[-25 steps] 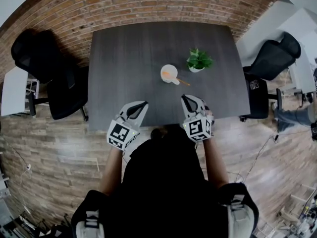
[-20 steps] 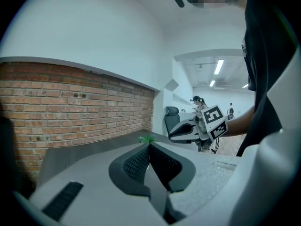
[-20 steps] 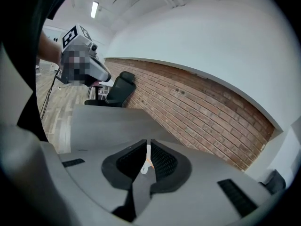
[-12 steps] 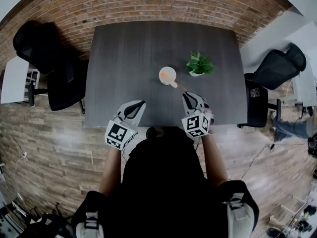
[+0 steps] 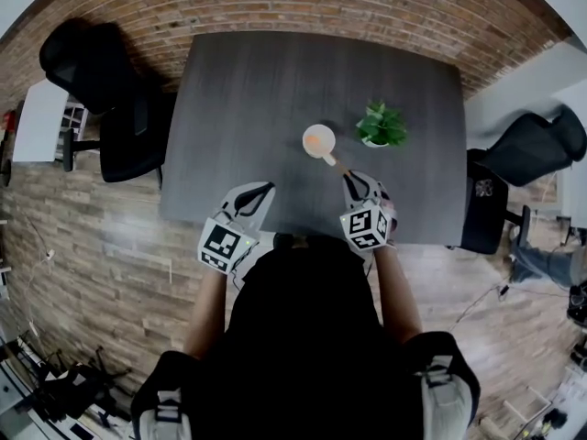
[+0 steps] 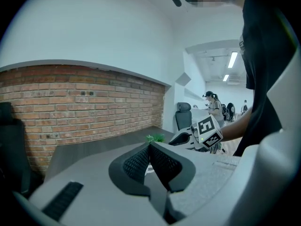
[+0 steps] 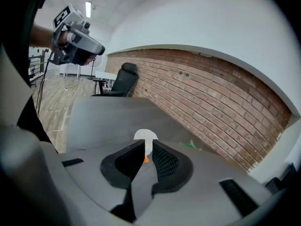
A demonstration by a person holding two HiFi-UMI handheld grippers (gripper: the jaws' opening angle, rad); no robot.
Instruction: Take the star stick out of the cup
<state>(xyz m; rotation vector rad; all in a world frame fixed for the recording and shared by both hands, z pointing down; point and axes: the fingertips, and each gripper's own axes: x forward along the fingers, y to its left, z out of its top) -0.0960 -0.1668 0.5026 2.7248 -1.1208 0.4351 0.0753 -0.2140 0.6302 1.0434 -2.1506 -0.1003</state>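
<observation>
— Anything shifted since a second ago?
— On the right, yes. Nearer the star stick (image 5: 337, 162) now for the right gripper (image 5: 353, 182), with tips just beside the stick's free end. Cannot tell whether touching. Much the same place for the left gripper (image 5: 260, 192), over the near table edge.
— Fingers?
— Right: parted by a narrow slit, with the white cup (image 5: 319, 140) and a speck of orange showing through, nothing clamped. Left: tips pressed together, nothing between.
— And the stick?
— In the cup, mid-table. Leans over the rim, orange end inside. Points its thin end out toward the near right, at the right gripper. Long axis diagonal, from the cup to that gripper.
— Surface and room?
— Dark wood-grain table (image 5: 243, 99). Small potted plant (image 5: 382, 125) just right of the cup. Brick wall (image 5: 275, 7) beyond the far edge. Plank floor (image 5: 101, 236). Black office chair (image 5: 96, 85) to the left, another at the right.
</observation>
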